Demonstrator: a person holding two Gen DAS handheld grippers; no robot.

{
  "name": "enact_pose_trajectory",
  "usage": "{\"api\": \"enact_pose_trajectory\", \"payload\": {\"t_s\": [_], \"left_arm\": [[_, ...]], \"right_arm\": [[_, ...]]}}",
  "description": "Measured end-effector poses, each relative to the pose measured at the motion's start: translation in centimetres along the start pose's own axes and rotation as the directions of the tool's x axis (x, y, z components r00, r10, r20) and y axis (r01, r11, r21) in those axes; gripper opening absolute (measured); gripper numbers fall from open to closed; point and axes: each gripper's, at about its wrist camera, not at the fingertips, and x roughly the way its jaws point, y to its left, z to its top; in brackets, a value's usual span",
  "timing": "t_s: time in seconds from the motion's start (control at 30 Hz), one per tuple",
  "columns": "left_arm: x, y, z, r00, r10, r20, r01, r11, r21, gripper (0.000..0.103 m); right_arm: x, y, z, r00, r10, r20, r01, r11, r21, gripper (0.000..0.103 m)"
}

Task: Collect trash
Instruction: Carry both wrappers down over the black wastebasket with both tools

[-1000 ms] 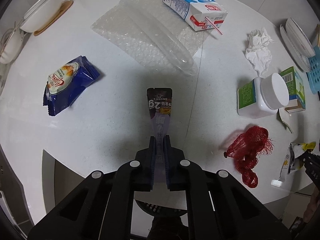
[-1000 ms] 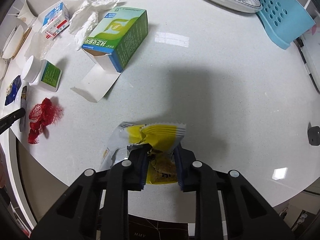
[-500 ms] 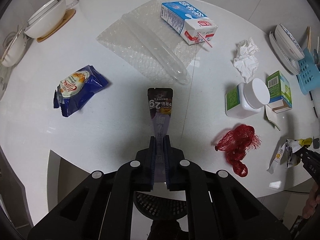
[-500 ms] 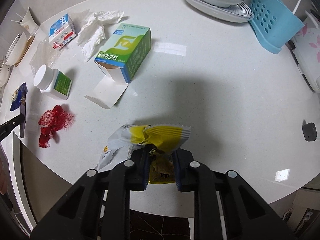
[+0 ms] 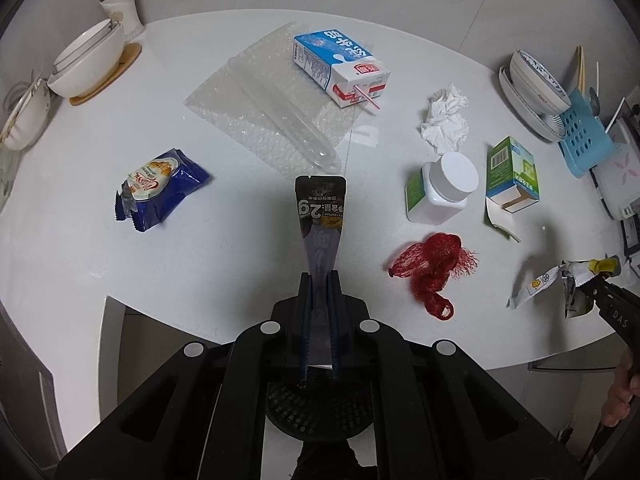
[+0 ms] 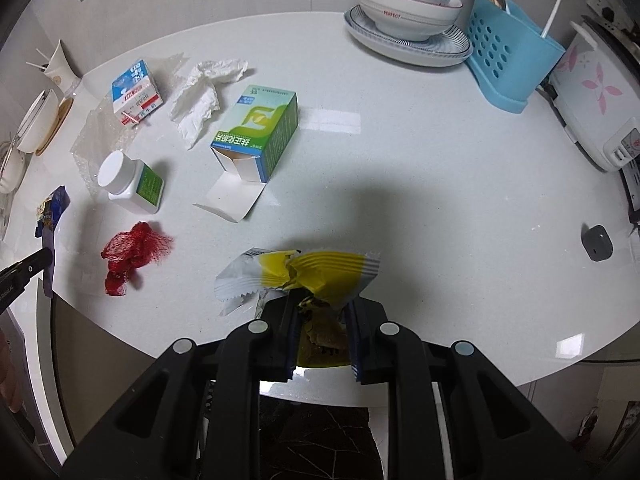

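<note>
I hold two pieces of trash, one in each gripper, both lifted above the white counter (image 5: 240, 264).

The left gripper (image 5: 320, 284) has its jaws clamped on the lower end of a dark sachet (image 5: 321, 216), which sticks straight out ahead of them. Below that gripper, past the counter's near edge, I see a dark mesh bin (image 5: 320, 408). I judge that this is where the trash goes.

The right gripper (image 6: 320, 312) has its jaws clamped on a torn yellow wrapper (image 6: 320, 276), its white end hanging to the left. This gripper also sits over the counter's near edge, with dark floor below it.

I judge the step in hand to be the carry: both pickups are done and neither piece is dropped yet. The next move calls for bringing each gripper over the bin and parting the jaws. The thin wrappers may cling, so a small shake could help.

Both grippers point forward and downward at the counter, side by side, the right one well apart from the sachet.

Beyond the sachet lie bubble wrap (image 5: 256, 120) and a milk carton (image 5: 340, 64). Left of the sachet is a blue snack bag (image 5: 160, 188). Right of it are a red net (image 5: 432, 272), a white bottle (image 5: 440, 192), a green box (image 5: 512, 176) and a crumpled tissue (image 5: 446, 120).
</note>
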Motion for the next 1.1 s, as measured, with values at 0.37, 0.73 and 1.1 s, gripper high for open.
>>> {"api": "enact_pose_trajectory", "payload": {"t_s": [0.37,0.73,1.1], "left_arm": [[-3.2,0.3,-2.0,0.999,-0.028,0.042,0.027,0.999,0.019,0.007],[-6.3,1.5,-5.1,0.995,-0.050,0.082,0.046,0.998,0.042,0.007],[-7.2,1.8,-8.7,0.992,-0.083,0.097,0.078,0.996,0.052,0.007]], "right_arm": [[-4.1,1.9,-1.4,0.997,0.020,0.076,-0.020,1.000,0.003,0.018],[-6.7,5.0,-4.0,0.989,0.068,0.129,-0.065,0.997,-0.030,0.018],[-7.5,7.2,-7.3,0.984,0.108,0.144,-0.098,0.992,-0.079,0.018]]}}
